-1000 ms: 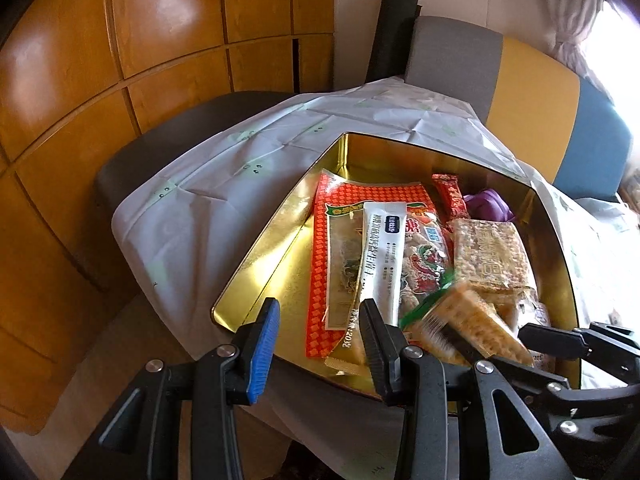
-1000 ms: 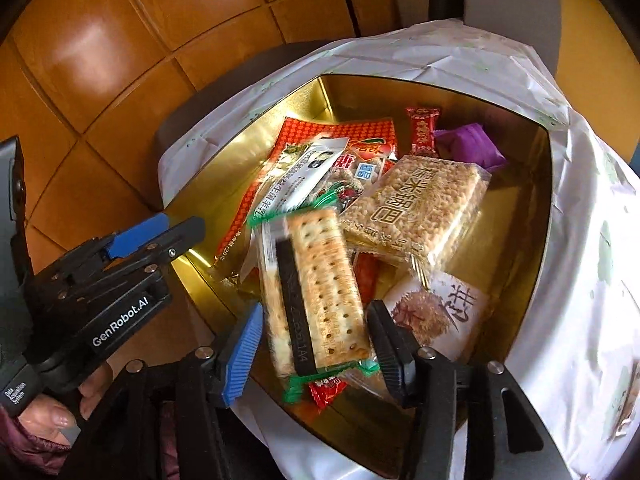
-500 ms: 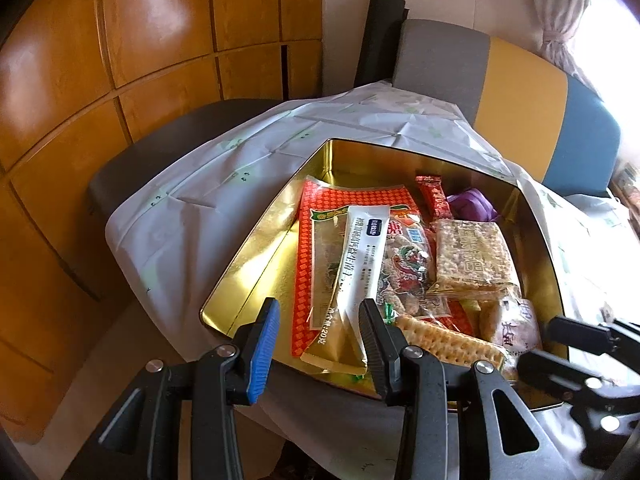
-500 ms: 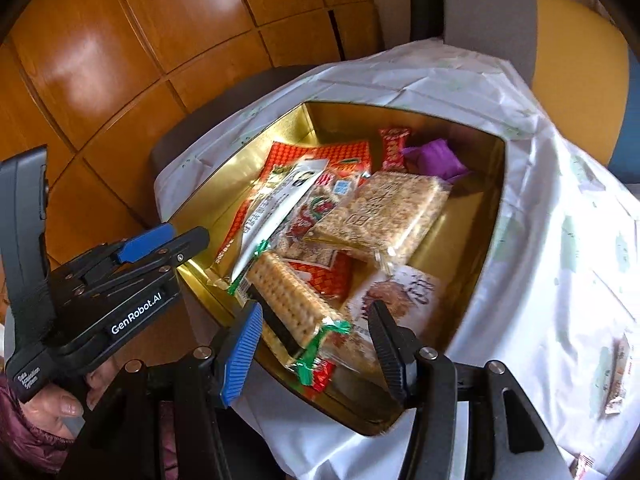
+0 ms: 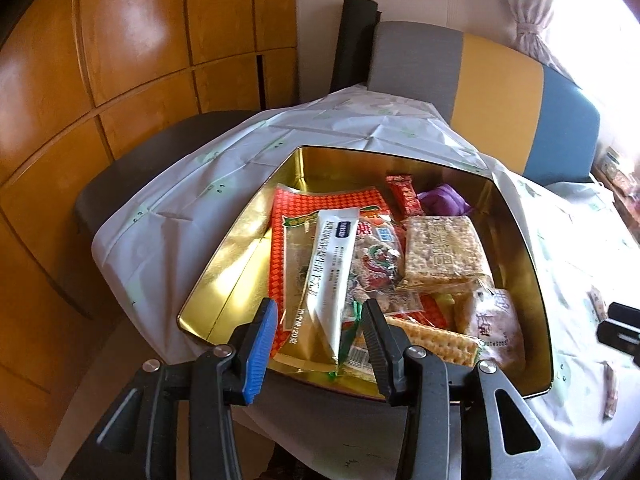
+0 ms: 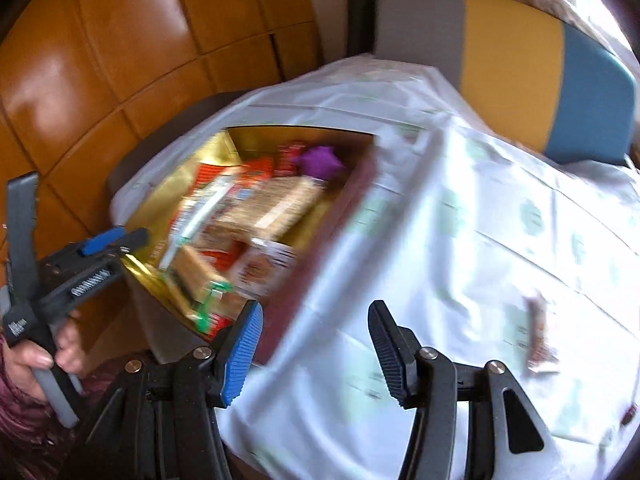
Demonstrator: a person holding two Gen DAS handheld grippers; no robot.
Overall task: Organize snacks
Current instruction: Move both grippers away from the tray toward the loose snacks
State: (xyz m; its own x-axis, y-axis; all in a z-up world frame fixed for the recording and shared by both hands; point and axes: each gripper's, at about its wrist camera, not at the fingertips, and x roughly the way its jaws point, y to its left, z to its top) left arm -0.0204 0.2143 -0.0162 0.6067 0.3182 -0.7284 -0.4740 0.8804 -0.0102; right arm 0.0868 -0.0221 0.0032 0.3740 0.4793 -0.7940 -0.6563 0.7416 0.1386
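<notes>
Cracker pack (image 5: pixel 434 342) now flat in gold tin (image 5: pixel 224 280)

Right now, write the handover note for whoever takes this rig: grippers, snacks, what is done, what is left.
Left gripper: empty, jaws opening, hovering over the near edge of the gold metal tin.
Right gripper: open, empty, over the white tablecloth right of the tin; its view is blurred.
In the tin: long white sachet, green-wrapped cracker pack, square rice-crisp bar, large red-orange packet, small red candy, purple wrapper.
Done: those snacks are binned.
Left: a few small wrapped snacks on the cloth to the right, one likely next for the right gripper.
</notes>
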